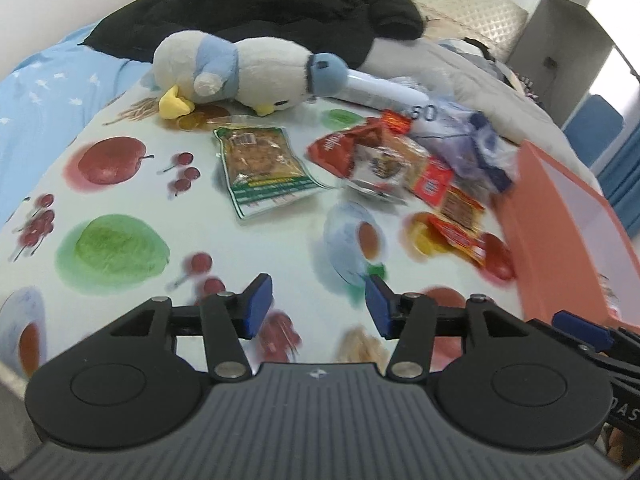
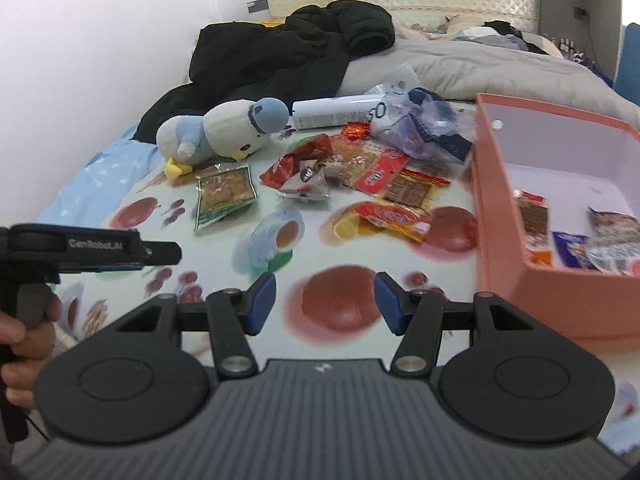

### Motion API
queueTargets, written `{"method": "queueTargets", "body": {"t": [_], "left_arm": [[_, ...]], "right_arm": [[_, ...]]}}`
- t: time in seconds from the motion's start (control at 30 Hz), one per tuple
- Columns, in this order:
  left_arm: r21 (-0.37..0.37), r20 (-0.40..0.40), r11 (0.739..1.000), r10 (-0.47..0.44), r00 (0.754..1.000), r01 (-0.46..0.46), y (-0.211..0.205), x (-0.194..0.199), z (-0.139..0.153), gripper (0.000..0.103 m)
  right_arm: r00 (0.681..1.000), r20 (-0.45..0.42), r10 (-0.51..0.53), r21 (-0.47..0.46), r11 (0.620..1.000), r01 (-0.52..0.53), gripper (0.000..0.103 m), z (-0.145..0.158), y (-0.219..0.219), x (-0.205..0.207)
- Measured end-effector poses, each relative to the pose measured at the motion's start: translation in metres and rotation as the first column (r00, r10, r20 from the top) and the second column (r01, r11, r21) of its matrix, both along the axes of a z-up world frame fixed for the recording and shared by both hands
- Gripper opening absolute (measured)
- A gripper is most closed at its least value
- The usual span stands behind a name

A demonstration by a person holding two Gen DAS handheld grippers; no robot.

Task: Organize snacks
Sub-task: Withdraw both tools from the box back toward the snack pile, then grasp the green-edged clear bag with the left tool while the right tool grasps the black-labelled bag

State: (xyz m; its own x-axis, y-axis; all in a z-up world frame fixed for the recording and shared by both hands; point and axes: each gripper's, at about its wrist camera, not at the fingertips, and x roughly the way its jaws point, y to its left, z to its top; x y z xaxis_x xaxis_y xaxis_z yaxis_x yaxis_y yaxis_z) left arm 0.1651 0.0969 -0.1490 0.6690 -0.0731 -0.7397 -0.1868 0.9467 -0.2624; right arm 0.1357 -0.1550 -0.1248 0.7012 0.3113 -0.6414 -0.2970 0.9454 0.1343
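1 pink cardboard box holding at least 3 snack packets, 1 green-edged clear snack packet, a pile of about 5 red and orange snack packets, 1 white-and-blue plush penguin, 1 white cylindrical can, 1 crumpled black jacket

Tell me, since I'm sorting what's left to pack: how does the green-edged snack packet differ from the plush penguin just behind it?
The green-edged snack packet is flat and lies alone on the fruit-print cloth; the plush penguin is rounded and bulky, tipped on its side. The packet is clear and green with brown food showing; the penguin is white and pale blue with yellow feet. Both lie outside the pink box.
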Motion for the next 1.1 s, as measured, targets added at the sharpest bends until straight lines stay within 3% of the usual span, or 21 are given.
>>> {"method": "queueTargets", "body": {"t": [0.37, 0.4, 0.47, 0.67, 0.77, 0.87, 1.1], "left_arm": [[0.021, 0.000, 0.997, 0.074, 0.997, -0.074, 0.037, 0.083, -0.041, 0.058], [0.033, 0.003, 0.996, 0.083, 0.997, -0.083, 0.040, 0.092, -0.043, 0.058], [0.052, 0.006, 0.994, 0.096, 0.995, -0.096, 0.045, 0.105, -0.046, 0.058], [0.093, 0.016, 0.988, 0.126, 0.992, -0.127, 0.062, 0.147, -0.062, 0.058], [0.125, 0.022, 0.984, 0.125, 0.992, -0.127, 0.065, 0.162, -0.072, 0.061], [0.215, 0.068, 0.974, 0.057, 0.996, -0.071, 0.056, 0.168, -0.077, 0.066], [0.200, 0.088, 0.977, 0.062, 0.994, -0.078, 0.064, 0.182, -0.084, 0.068]], "right_arm": [[1.000, -0.003, 0.018, 0.039, 0.999, -0.018, 0.058, -0.037, 0.035, 0.085], [1.000, -0.007, 0.019, 0.047, 0.999, -0.018, 0.058, -0.039, 0.038, 0.094], [1.000, -0.014, 0.017, 0.061, 0.998, -0.016, 0.070, -0.045, 0.044, 0.112], [1.000, -0.006, 0.029, 0.090, 0.996, -0.028, 0.070, -0.060, 0.064, 0.158], [1.000, -0.010, 0.021, 0.102, 0.995, -0.020, 0.070, -0.069, 0.072, 0.176], [1.000, -0.029, 0.000, 0.099, 0.995, 0.003, 0.070, -0.079, 0.080, 0.190], [0.999, -0.048, -0.003, 0.082, 0.997, 0.007, 0.069, -0.096, 0.096, 0.208]]}}
